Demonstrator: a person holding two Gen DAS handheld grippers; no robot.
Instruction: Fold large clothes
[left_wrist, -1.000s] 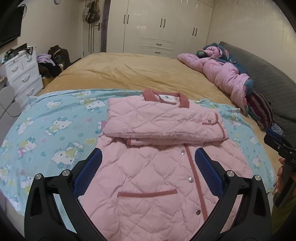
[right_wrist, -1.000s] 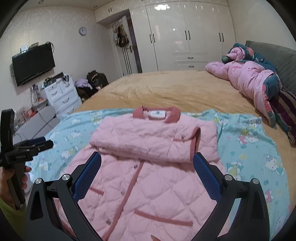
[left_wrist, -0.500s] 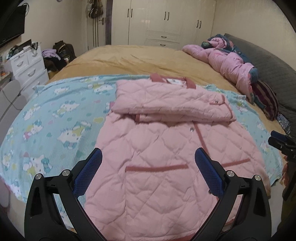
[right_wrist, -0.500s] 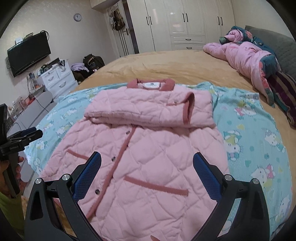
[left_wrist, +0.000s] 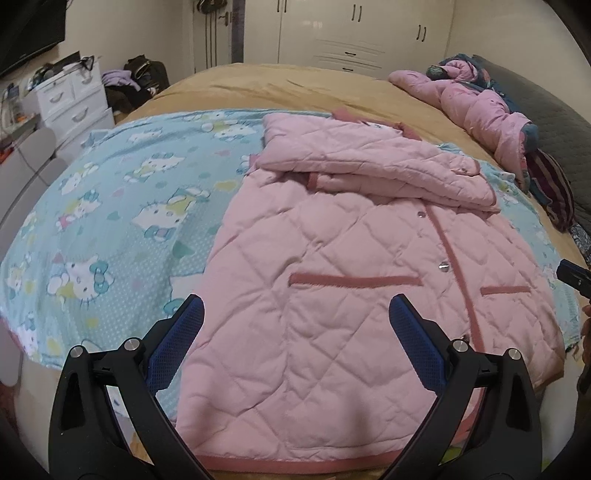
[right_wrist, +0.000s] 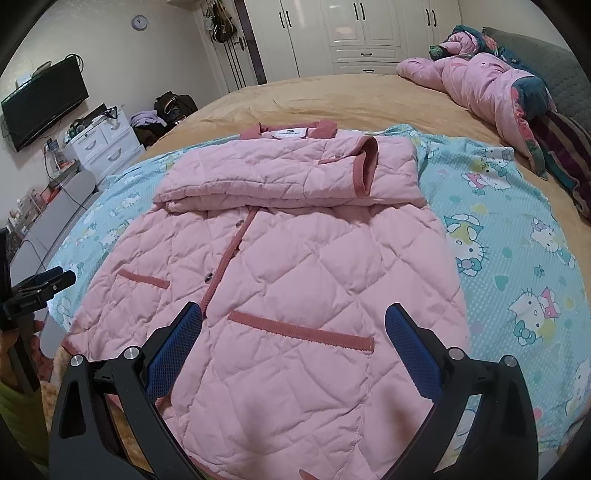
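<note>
A pink quilted jacket (left_wrist: 332, 280) lies front up on a blue cartoon-cat blanket (left_wrist: 110, 206) on the bed; it also shows in the right wrist view (right_wrist: 295, 266). Both sleeves are folded across its chest (right_wrist: 288, 177). My left gripper (left_wrist: 295, 314) is open and empty above the jacket's lower left part, near the hem (left_wrist: 295, 463). My right gripper (right_wrist: 293, 317) is open and empty above the lower right part, by the pocket trim (right_wrist: 299, 330). Each gripper shows at the edge of the other's view, the left one (right_wrist: 40, 284) and the right one (left_wrist: 572, 275).
A tan bedspread (left_wrist: 280, 85) covers the bed. A crumpled pink quilt (right_wrist: 487, 77) and striped pillow (right_wrist: 565, 147) lie at the far right. White drawers (right_wrist: 103, 144), a TV (right_wrist: 44, 99) and wardrobes (right_wrist: 354, 29) stand beyond the bed.
Both grippers have dropped lower and drawn back toward the jacket's hem, so the jacket fills more of each view. The jacket has not moved. Both stay open.
</note>
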